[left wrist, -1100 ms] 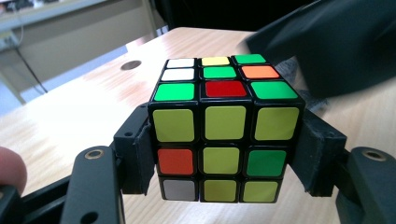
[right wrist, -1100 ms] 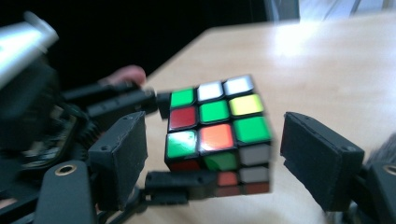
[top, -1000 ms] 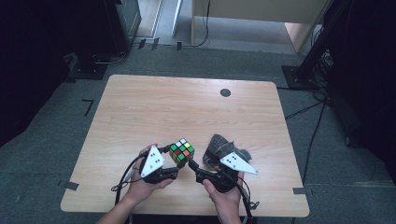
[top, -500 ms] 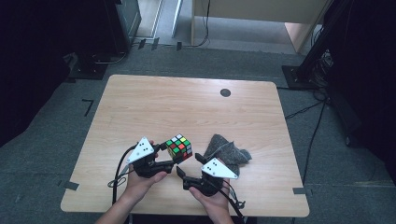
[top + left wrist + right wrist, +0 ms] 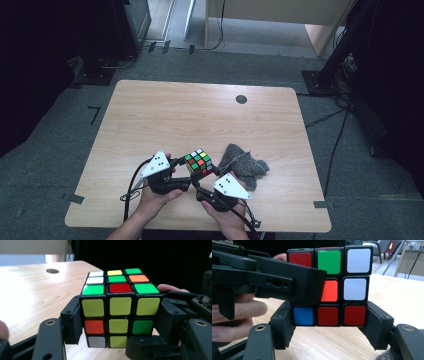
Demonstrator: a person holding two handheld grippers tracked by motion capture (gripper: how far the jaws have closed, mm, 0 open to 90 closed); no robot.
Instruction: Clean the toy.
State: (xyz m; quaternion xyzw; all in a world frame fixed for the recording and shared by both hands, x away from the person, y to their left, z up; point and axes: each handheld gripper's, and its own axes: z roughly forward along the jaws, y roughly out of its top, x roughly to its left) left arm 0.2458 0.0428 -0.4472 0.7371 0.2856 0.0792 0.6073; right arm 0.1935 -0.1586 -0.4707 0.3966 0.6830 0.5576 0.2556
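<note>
My right gripper (image 5: 200, 186) has come in low from the right since a second ago, when it hovered beside the cube over the grey cloth; now it sits under and against the puzzle cube (image 5: 199, 162), and the cloth (image 5: 243, 165) lies uncovered on the table (image 5: 200, 115) just right of the cube. My left gripper (image 5: 184, 175) has hardly shifted; it stays at the cube's left side.

The cube is held up just above the near part of the table, between my two hands, top face tilted toward the camera in the high view.

In the left gripper view my left jaws press on both sides of the cube (image 5: 120, 312), across its lower two layers, with yellow squares facing me; they have just been easing open a little, yet the pads are in contact with the plastic.

In the right gripper view my right jaws have just been closing and now clamp the bottom layer of the cube (image 5: 329, 290), one pad beside the blue square, the other beside the red one. The left gripper (image 5: 297, 286) crosses in front of the middle layer there.
</note>
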